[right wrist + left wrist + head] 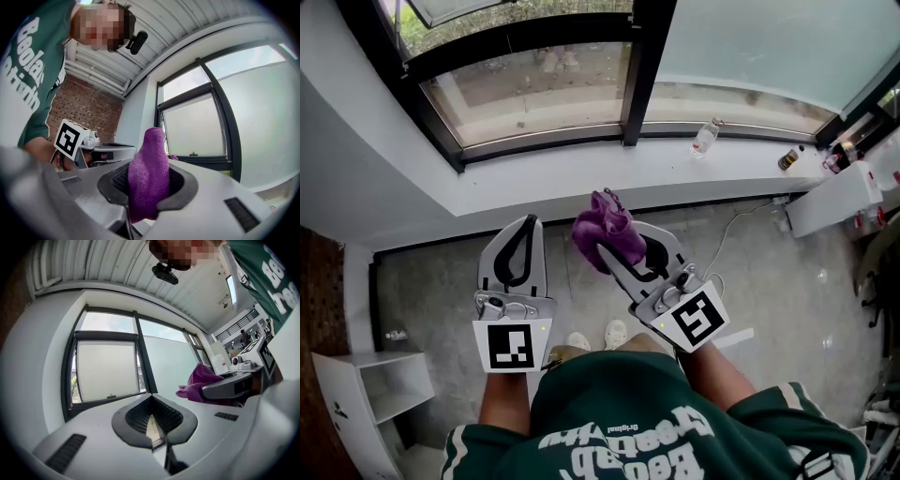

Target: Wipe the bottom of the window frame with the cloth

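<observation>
A purple cloth [607, 228] is bunched between the jaws of my right gripper [623, 246], which is shut on it; in the right gripper view the cloth [149, 176] stands up out of the jaws. My left gripper [521, 246] is held beside it, shut and empty, its black pads [140, 420] nearly touching. Both grippers hover above the floor, short of the white window sill [581, 178]. The black window frame's bottom rail [544, 139] runs along the far side of the sill.
A clear plastic bottle [705, 138] lies on the sill at the right, with a dark bottle [788, 158] farther right. A white cabinet [834, 197] stands at the right, a white shelf unit [366, 398] at the lower left. A cable [741, 220] trails on the floor.
</observation>
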Available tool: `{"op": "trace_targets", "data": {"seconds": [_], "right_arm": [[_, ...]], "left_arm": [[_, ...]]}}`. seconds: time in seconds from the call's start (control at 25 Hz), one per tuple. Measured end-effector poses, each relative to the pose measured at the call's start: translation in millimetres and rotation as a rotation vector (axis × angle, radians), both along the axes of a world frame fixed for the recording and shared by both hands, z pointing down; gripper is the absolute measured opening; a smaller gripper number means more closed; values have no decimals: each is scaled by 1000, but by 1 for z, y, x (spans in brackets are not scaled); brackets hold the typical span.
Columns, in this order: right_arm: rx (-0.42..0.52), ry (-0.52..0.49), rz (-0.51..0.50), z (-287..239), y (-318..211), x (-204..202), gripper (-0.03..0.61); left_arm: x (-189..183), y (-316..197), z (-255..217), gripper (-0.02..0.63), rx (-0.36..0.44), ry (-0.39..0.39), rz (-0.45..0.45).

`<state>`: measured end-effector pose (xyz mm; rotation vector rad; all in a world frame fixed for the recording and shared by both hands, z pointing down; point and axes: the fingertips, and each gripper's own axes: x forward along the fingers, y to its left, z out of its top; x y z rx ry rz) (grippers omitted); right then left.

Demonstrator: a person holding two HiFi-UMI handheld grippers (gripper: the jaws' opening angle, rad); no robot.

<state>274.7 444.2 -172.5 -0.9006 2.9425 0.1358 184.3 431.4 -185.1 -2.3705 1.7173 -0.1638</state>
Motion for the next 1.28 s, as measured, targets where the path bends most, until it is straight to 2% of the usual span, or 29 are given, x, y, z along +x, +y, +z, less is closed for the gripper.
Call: {"op": "trace_targets", "data": {"seconds": [0.64,0.76,0.84,0.96,1.08,1.28], "right_arm": [[0,-31,-44,10,-13,37,109],[-6,-43,-52,10,-15,42,109],[-10,-44,-62,13,-16,42,109],[-19,-40,-83,20,-17,36,109],[-30,-37,-103,25,-21,23,109],[-42,-24,-114,31,-55,-16,109]], "left_arm": [[20,-6,1,9,12,11,-78],[21,-6,-2,9,23,-6,-94],[23,-4,-2,9,30,-46,-104],[23,-3,6,9,12,-84,-108],[14,-9,11,9,2,-67,-110],[-25,-42,13,9,2,-45,-118]]}}
